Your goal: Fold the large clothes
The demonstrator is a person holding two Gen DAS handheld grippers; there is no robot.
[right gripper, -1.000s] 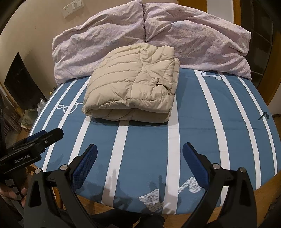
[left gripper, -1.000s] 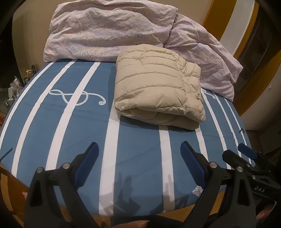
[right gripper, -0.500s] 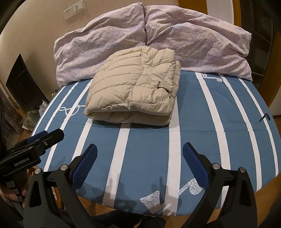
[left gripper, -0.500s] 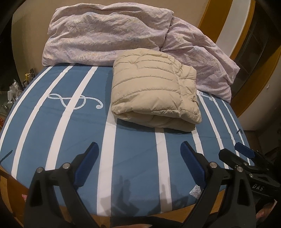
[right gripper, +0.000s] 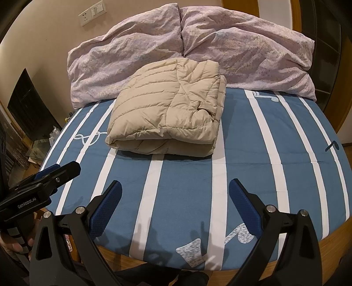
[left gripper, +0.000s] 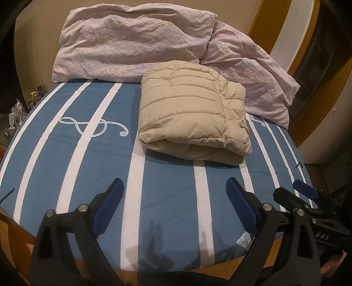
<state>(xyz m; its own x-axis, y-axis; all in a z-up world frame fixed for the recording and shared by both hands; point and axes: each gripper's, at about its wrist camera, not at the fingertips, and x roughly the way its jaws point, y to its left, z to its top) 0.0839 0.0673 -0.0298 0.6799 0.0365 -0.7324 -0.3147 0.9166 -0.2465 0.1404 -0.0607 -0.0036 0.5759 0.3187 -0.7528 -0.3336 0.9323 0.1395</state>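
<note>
A beige quilted puffer jacket [left gripper: 191, 112] [right gripper: 169, 116] lies folded into a thick bundle on the blue-and-white striped bed [left gripper: 167, 198] [right gripper: 187, 176], just in front of the pillows. My left gripper [left gripper: 175, 198] hangs open above the near edge of the bed, well short of the jacket, with nothing between its blue pads. My right gripper [right gripper: 175, 200] is open too, at the same distance from the jacket. Each gripper shows at the side of the other's view: the right one [left gripper: 308, 198], the left one [right gripper: 48, 178].
Two crumpled lilac pillows [left gripper: 136, 41] [right gripper: 242, 44] lean on the wall behind the jacket. A wooden bed frame [right gripper: 330, 239] borders the near edge. Small clutter [left gripper: 17, 110] sits left of the bed. A dark screen [right gripper: 26, 105] and a wall socket [right gripper: 92, 12] are at the left.
Both grippers have drawn back and risen a little from the bed, so the jacket sits farther off in both views. The jacket itself has not moved. Both stay open.
</note>
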